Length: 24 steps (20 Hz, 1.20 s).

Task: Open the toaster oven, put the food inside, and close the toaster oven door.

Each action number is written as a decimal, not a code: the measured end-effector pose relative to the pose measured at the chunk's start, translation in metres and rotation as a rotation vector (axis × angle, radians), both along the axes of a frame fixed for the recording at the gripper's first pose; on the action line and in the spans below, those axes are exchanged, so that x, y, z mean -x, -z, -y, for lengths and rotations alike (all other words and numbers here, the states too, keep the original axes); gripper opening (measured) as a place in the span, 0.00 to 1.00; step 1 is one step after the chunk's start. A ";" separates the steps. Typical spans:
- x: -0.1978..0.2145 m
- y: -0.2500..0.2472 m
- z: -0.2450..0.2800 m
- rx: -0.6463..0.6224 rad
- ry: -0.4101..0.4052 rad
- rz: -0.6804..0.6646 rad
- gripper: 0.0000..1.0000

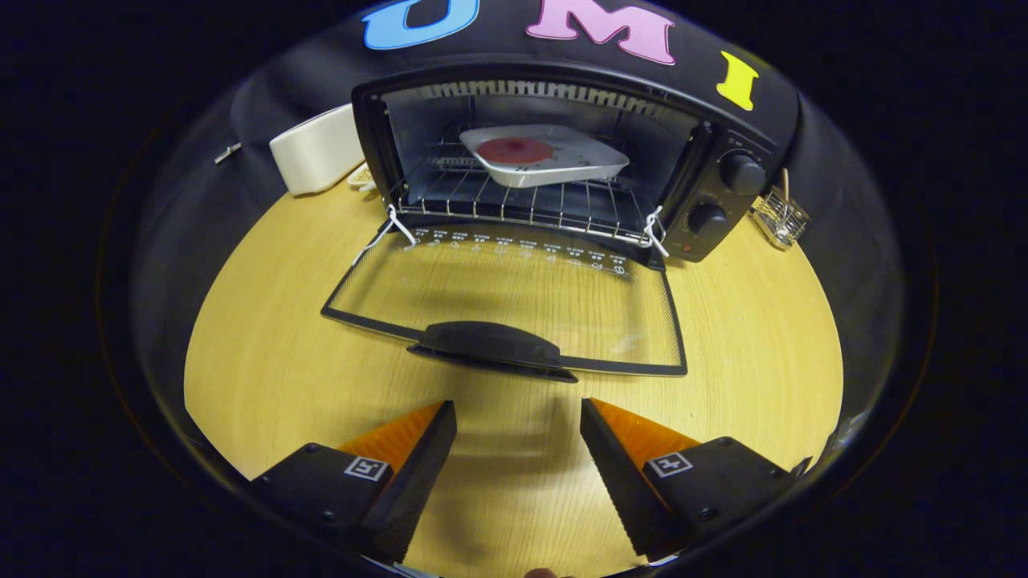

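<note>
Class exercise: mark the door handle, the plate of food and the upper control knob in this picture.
Door handle [491,341], gripper view: middle of the grip.
Plate of food [562,164], gripper view: its bare rim beside the food.
Upper control knob [740,172], gripper view: its face.
Gripper [518,421]: fingers open.

The gripper [518,417] has its fingers parted over bare wooden table [265,353], their rear ends cut off. On the toaster oven [562,160], the markings around the two knobs [740,172] and the print along the open glass door [514,297] are too small to read. The cream appliance [317,151] is partly hidden behind the oven's side. What the reddish food [516,149] on the white tray [546,156] is, I can't tell.
</note>
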State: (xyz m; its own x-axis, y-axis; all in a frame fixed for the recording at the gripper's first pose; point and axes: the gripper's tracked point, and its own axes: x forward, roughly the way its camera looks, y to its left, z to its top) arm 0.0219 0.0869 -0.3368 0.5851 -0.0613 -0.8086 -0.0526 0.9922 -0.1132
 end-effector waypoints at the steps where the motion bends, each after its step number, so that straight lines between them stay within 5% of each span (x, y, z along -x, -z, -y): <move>1: -0.001 0.002 -0.007 0.007 -0.003 -0.010 1.00; 18: -0.022 0.001 -0.015 -0.061 0.097 0.004 0.98; 24: -0.020 -0.031 -0.016 -0.055 0.055 0.114 0.98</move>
